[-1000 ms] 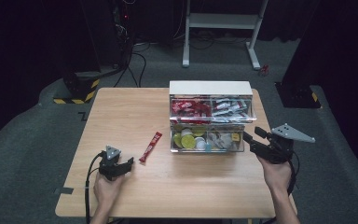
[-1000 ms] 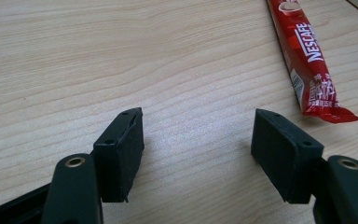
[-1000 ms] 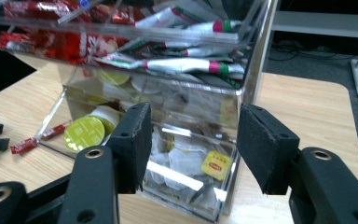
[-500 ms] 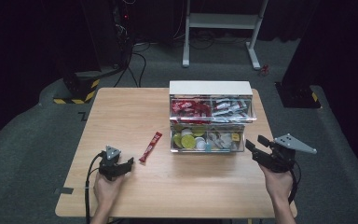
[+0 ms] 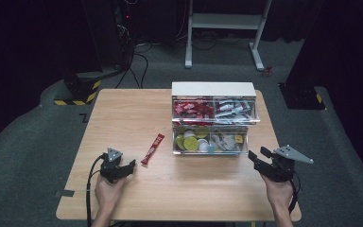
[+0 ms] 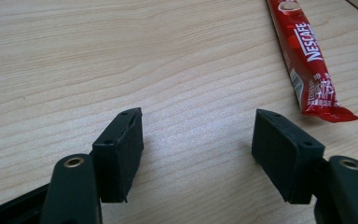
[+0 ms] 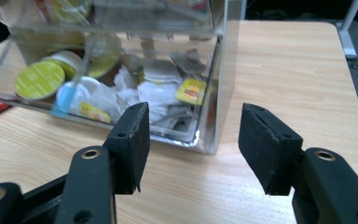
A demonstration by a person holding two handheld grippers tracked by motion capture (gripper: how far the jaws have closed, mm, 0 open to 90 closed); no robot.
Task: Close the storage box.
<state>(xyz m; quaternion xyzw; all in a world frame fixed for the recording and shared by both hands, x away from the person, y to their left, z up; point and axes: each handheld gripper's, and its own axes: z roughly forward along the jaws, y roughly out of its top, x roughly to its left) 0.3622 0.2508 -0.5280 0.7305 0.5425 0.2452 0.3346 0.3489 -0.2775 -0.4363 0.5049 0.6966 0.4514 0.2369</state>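
A red Nescafe stick sachet point(image 5: 152, 148) lies on the wooden table point(image 5: 123, 113), left of a clear two-tier drawer box point(image 5: 213, 119). My left gripper point(image 5: 123, 167) rests low on the table just left of the sachet point(image 6: 307, 56), open, with bare wood between its fingers. My right gripper point(image 5: 259, 157) hovers at the box's lower right corner, open and holding nothing. Through the box's lower drawer point(image 7: 121, 88) I see round capsules and tea bags. The upper drawer holds red and silver sachets.
The box has a white top point(image 5: 212, 88) and sits at the table's back middle. Bare wood stretches along the front edge between my hands. Dark floor, a white stand point(image 5: 227, 28) and cables lie beyond the table.
My right gripper has drawn back and down from the drawer box toward the table's front right. The left gripper has stayed in place.
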